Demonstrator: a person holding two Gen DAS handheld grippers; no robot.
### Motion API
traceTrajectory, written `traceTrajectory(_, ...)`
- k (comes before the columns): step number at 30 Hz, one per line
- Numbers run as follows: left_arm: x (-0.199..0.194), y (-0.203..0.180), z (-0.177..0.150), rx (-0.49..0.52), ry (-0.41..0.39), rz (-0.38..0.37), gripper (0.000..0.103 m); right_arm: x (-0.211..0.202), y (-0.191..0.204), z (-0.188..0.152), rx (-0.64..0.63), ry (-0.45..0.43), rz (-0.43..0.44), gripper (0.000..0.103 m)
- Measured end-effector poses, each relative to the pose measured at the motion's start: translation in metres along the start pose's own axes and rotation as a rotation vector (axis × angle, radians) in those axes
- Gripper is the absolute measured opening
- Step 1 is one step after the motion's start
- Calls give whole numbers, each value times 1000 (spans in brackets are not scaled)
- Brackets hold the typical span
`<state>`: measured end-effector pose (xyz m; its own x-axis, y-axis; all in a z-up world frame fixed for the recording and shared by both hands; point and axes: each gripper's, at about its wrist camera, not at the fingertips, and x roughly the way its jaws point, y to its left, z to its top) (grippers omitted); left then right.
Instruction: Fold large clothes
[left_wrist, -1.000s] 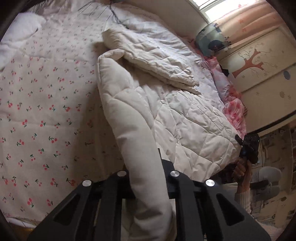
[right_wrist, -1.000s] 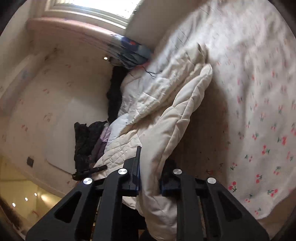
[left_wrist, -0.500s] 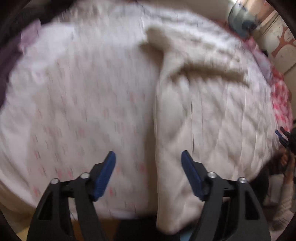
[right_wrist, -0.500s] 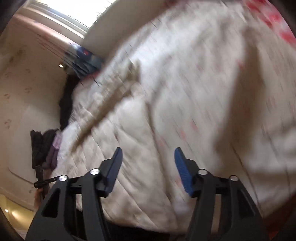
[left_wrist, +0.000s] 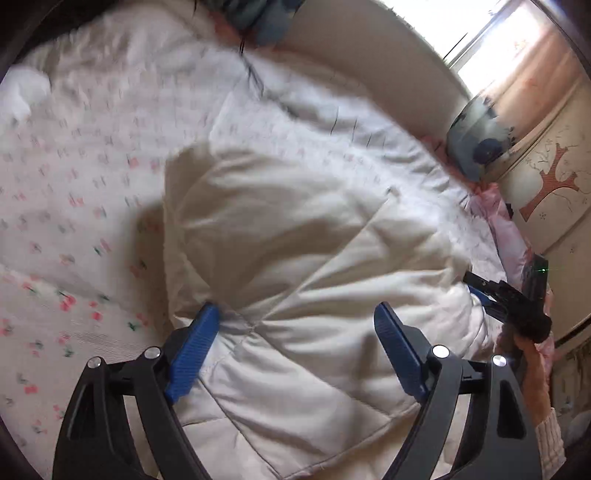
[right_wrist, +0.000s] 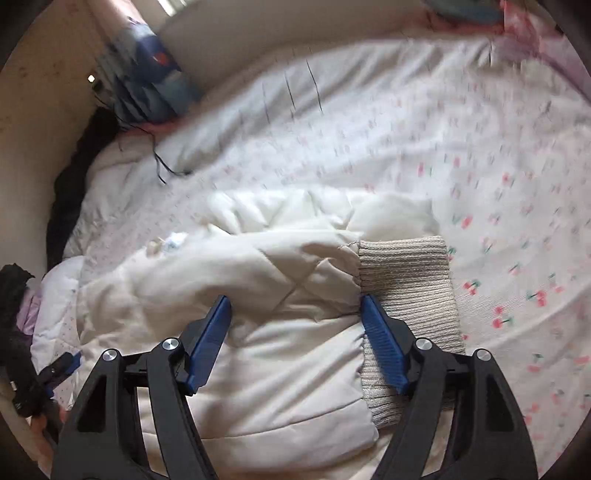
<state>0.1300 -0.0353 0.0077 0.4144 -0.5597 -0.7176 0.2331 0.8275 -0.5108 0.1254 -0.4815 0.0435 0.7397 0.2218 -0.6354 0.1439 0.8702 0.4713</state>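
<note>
Left gripper (left_wrist: 295, 317): fingers spread, still widening, over quilted cream jacket (left_wrist: 295, 240) lying on cherry-print bedsheet (left_wrist: 66, 206); pads not pressing. Right gripper (right_wrist: 295, 306): spread, widening, above jacket's ribbed cuff (right_wrist: 406, 280).

Blurred cherry-print bedsheet (left_wrist: 74, 206); jacket (left_wrist: 295, 258) hem cropped.

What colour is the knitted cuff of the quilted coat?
The knitted cuff is beige-grey, darker than the cream quilted coat. It shows best in the right wrist view.

Matt quilted cloth jacket (right_wrist: 280, 332) with ribbed knit cuff (right_wrist: 406, 280).
</note>
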Motion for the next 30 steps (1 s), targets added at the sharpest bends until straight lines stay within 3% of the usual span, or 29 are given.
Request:
traceTrajectory(3,-8,-8,0,63,34,13,82,-8,9,-4,-65,5,-12,70)
traceTrajectory(6,-55,-12,-9,75,59,-17,83,-61,1,-15,-35,20,121,71)
traceTrajectory(7,-68,-6,-13,68,60,-31,84,-88,-6,-27,-20,23,168,78)
traceTrajectory(8,-92,0,-26,70,63,-30,90,-110,-14,-40,-14,34,180,88)
traceTrajectory(9,-107,9,-39,79,69,-17,95,-134,-24,-57,-15,54,176,90)
traceTrajectory(12,-135,41,-87,95,160,40,96,-186,-68,-119,9,150,185,91)
traceTrajectory(16,-147,75,-141,-31,310,-25,96,-205,-120,-195,113,326,184,91)
traceTrajectory(21,-157,67,-181,-129,383,-170,96,-232,-120,-258,158,401,424,91)
traceTrajectory(23,-155,55,-192,-118,437,-160,96,-245,-110,-277,136,422,496,91)
traceTrajectory(25,-157,40,-208,-70,479,-124,96,-252,-104,-291,111,427,509,91)
traceTrajectory(27,-155,28,-224,-44,510,-100,96,-252,-105,-301,122,399,503,86)
traceTrajectory(28,-155,23,-232,-33,503,-79,96,-253,-106,-305,142,359,498,69)
traceTrajectory(29,-156,19,-236,-28,486,-61,96,-254,-106,-307,152,329,488,39)
traceTrajectory(30,-159,15,-241,-26,468,-37,96,-254,-104,-311,165,300,478,28)
